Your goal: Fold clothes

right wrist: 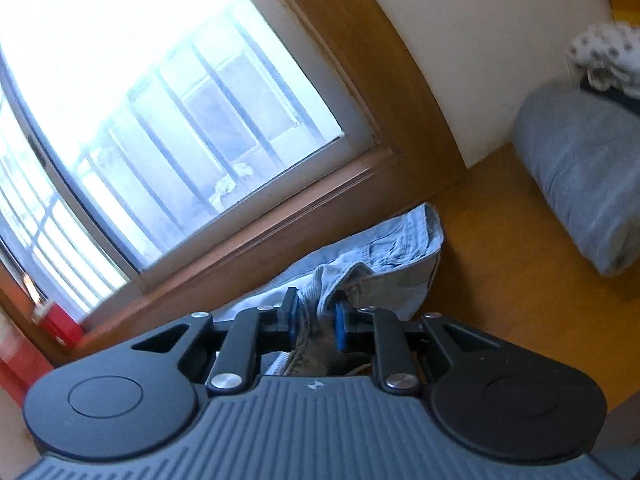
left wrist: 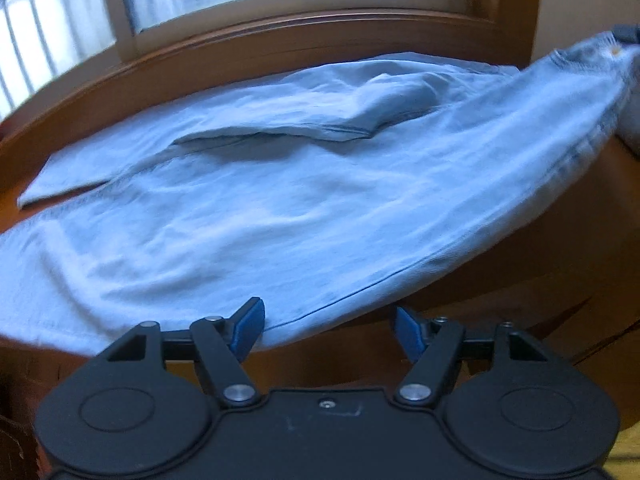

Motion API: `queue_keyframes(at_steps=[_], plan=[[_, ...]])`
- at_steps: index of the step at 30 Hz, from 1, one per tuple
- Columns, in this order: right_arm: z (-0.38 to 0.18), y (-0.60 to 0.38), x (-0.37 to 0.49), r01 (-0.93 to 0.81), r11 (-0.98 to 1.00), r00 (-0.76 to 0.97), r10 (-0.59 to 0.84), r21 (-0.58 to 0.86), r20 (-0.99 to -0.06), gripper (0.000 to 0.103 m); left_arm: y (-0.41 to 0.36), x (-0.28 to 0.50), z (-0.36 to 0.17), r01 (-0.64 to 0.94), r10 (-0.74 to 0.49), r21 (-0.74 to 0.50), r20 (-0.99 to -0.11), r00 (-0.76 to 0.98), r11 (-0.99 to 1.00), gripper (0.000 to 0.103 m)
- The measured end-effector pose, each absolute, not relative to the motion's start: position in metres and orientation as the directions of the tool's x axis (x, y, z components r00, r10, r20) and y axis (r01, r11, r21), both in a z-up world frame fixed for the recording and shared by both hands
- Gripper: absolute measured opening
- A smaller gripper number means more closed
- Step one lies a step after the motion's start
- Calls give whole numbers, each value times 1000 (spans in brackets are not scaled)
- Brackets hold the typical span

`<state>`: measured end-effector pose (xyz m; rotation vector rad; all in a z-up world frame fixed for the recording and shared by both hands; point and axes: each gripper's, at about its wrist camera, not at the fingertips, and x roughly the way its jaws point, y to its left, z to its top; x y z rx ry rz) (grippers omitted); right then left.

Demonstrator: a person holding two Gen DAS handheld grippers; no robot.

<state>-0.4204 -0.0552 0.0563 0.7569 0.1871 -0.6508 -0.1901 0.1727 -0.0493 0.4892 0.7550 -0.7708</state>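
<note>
Light blue jeans point(left wrist: 280, 200) lie spread across a brown wooden surface point(left wrist: 560, 248) below a window, legs running to the left and the waist lifted at the far right. My left gripper point(left wrist: 328, 320) hangs open over the near hem edge of the jeans, blue pads point(left wrist: 250, 330) wide apart with nothing pinched. In the right wrist view my right gripper point(right wrist: 316, 304) is shut on the bunched waistband of the jeans point(right wrist: 400, 248), holding it up off the surface. The fabric below the pads is hidden by the gripper body.
A window with a wooden frame point(left wrist: 280, 36) runs along the far side. A folded grey cloth point(right wrist: 580, 176) and a spotted white cloth point(right wrist: 604, 56) lie at the right by the white wall. A red object point(right wrist: 60, 320) stands at the left.
</note>
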Motion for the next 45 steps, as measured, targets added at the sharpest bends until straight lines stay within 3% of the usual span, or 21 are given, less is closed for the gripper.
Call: queue_keyframes(at_steps=[2,3,4,5,7,13,19,25,30,36,40,45], plan=[[59,-54,-420,612,547,788,-486,572,-378,18,167,-195,-52,758,-442,178,-720,535,628,66],[60,-54,-420,613,549,787,-489,569,-376,18,166,-196,-53,749,-441,200,-702,560,632,47],[62,-53,-420,614,552,786,-492,564,-374,18,165,-193,-53,741,-435,197,-702,564,642,12],[63,-51,-421,618,559,783,-496,552,-375,18,165,-190,-52,733,-429,194,-702,568,652,5],[66,-48,-422,626,573,778,-504,528,-375,18,173,-187,-40,731,-457,153,-690,561,666,3],[63,-31,-431,673,606,740,-533,424,-411,18,222,-202,39,718,-535,73,-617,578,692,3],[44,-6,-459,701,585,709,-517,407,-479,18,233,-219,84,703,-505,108,-620,601,703,4],[45,-1,-484,714,527,699,-569,460,-433,18,211,-213,119,718,-517,190,-575,634,669,7],[46,-8,-483,720,508,689,-605,473,-399,18,188,-177,142,752,-574,183,-540,615,633,8],[59,-8,-478,752,472,645,-671,460,-366,19,171,-135,148,805,-639,140,-538,550,576,9],[64,-20,-457,783,492,618,-688,381,-381,19,153,-93,132,807,-635,116,-557,535,579,25],[51,-54,-422,814,457,580,-683,360,-444,19,113,-32,92,819,-615,21,-650,447,573,23]])
